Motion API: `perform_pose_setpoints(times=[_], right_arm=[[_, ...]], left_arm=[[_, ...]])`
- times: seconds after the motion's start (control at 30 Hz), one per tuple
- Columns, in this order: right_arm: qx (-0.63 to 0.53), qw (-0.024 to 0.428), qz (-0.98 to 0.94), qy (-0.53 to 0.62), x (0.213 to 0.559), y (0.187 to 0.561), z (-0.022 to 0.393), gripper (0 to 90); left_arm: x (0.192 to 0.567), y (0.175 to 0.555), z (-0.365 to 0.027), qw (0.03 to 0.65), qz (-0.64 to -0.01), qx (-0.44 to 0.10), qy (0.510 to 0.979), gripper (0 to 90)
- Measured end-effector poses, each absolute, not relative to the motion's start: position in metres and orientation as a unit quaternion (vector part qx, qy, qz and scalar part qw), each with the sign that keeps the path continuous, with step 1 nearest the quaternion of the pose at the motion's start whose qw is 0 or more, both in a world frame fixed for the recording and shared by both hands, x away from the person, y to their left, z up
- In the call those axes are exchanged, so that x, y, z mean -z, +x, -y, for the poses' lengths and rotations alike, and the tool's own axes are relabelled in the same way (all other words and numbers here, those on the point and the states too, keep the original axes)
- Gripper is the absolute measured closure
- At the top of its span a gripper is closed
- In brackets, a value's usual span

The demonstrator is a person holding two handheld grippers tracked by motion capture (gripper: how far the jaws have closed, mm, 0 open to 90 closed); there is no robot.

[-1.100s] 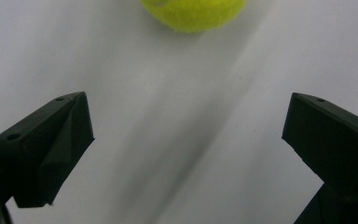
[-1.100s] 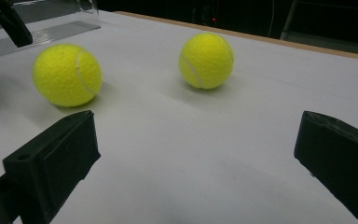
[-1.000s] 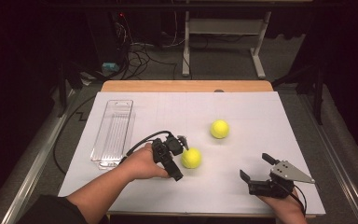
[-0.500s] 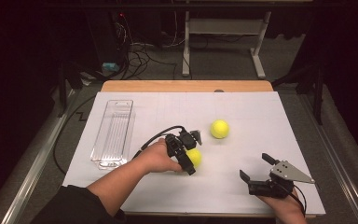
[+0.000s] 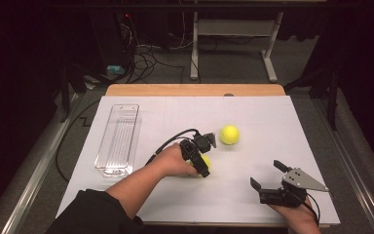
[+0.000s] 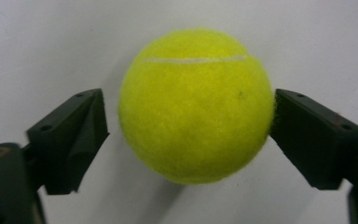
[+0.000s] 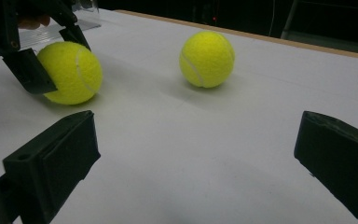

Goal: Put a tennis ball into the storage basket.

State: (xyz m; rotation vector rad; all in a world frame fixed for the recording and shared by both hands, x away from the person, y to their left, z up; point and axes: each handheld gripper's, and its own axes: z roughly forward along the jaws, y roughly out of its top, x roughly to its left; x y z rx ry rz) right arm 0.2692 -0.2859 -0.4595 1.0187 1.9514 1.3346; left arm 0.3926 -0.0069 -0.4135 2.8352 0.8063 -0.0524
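Clearly the left gripper (image 6: 186,135) has just been closing around the light, fuzzy, springy tennis ball (image 6: 196,105), not yet pinching its widest middle, while the right gripper (image 7: 196,158) gapes empty.

The table (image 5: 272,126) has a white top with a wooden far edge. On it lie a clear plastic tray (image 5: 118,139) at left and two yellow tennis balls: the near ball (image 5: 205,162) and the far ball (image 5: 229,134).

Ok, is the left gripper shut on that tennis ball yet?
Not quite. The left gripper has just been closing around the near tennis ball; one pad touches it, and a thin gap shows at the other.
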Motion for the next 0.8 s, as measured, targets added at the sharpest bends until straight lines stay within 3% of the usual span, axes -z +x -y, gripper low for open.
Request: perform_pose_setpoints(times=[0.17, 0.8], right_arm=[[-0.498, 0.28, -0.727, 0.38, 0.459, 0.269, 0.286, 0.0], [-0.497, 0.28, -0.728, 0.381, 0.46, 0.269, 0.286, 0.0]], left_arm=[[0.413, 0.393, 0.007, 0.104, -0.267, 0.023, 0.958, 25.4], [0.4, 0.383, 0.001, 0.095, -0.26, 0.024, 0.961, 26.6]])
